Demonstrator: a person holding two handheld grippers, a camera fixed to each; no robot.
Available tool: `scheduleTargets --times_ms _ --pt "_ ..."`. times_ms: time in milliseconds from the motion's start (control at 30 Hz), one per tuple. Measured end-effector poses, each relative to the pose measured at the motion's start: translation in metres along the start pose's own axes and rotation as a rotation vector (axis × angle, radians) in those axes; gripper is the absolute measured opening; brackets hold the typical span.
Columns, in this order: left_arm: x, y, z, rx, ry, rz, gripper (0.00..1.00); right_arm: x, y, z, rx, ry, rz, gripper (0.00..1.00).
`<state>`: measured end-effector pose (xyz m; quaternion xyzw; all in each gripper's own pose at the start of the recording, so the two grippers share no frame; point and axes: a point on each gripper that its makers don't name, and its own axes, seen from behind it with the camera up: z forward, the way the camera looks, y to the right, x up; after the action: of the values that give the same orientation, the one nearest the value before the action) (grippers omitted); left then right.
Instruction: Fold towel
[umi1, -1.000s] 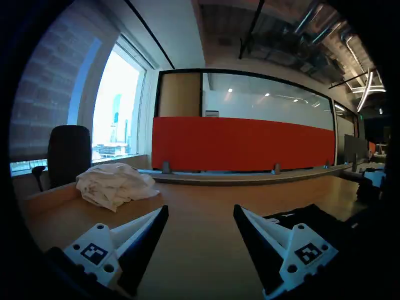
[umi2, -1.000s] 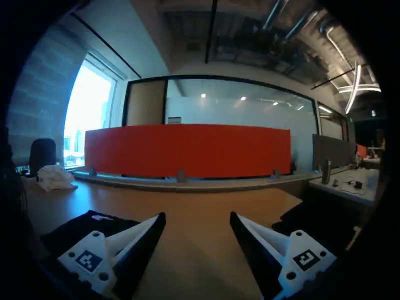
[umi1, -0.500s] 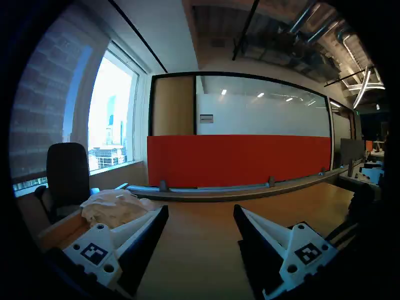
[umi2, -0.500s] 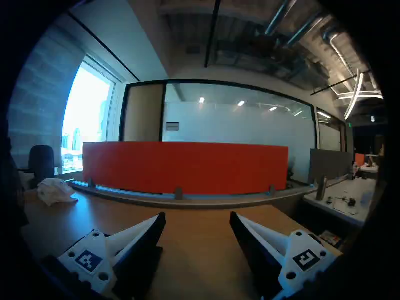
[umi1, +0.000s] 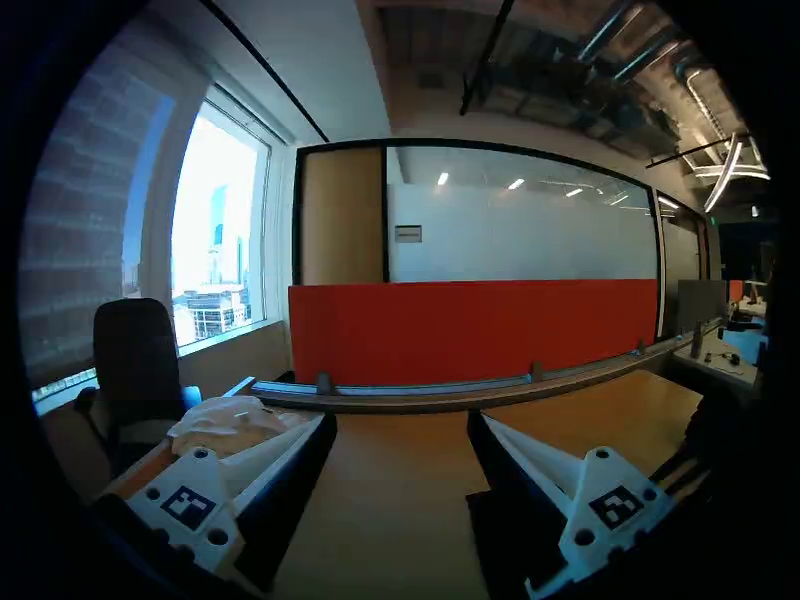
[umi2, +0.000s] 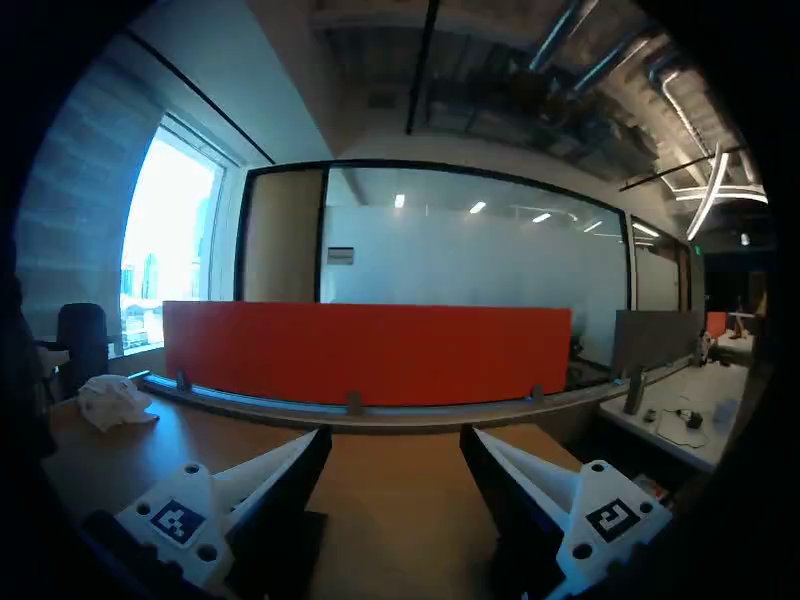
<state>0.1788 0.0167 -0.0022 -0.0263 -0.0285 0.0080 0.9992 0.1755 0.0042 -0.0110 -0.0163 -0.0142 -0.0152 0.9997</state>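
Crumpled white cloth towel (umi1: 232, 420): heaped on the light wooden desk (umi1: 400, 500), lower left of frame.
It lies just past the left gripper's (umi1: 400, 418) left finger and well apart from the right gripper (umi2: 393, 432), so the left is nearer. Both tongs are spread, holding nothing. Bunched as it is, its long axis probably cannot be told.

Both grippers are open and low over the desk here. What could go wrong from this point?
The crumpled white towel lies near the left edge of the desk, by the chair; a sweeping reach with the open left gripper could push it off. Dark fabric seems to lie just under the open right gripper, so a low close might snag the wrong cloth.
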Motion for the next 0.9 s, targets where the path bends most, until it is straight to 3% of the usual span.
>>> scheduleTargets --times_ms 200,567,900 --pt "0.001 0.011 0.001 -0.053 -0.035 0.023 0.97 0.007 -0.008 0.001 0.041 -0.024 -0.031 0.99" --pt "-0.001 0.041 0.004 -0.193 -0.104 0.060 0.97 0.005 -0.036 0.002 0.197 -0.100 -0.105 1.00" --pt "-0.014 0.064 0.003 -0.277 -0.156 0.085 0.97 -0.003 -0.051 0.001 0.302 -0.171 -0.141 1.00"
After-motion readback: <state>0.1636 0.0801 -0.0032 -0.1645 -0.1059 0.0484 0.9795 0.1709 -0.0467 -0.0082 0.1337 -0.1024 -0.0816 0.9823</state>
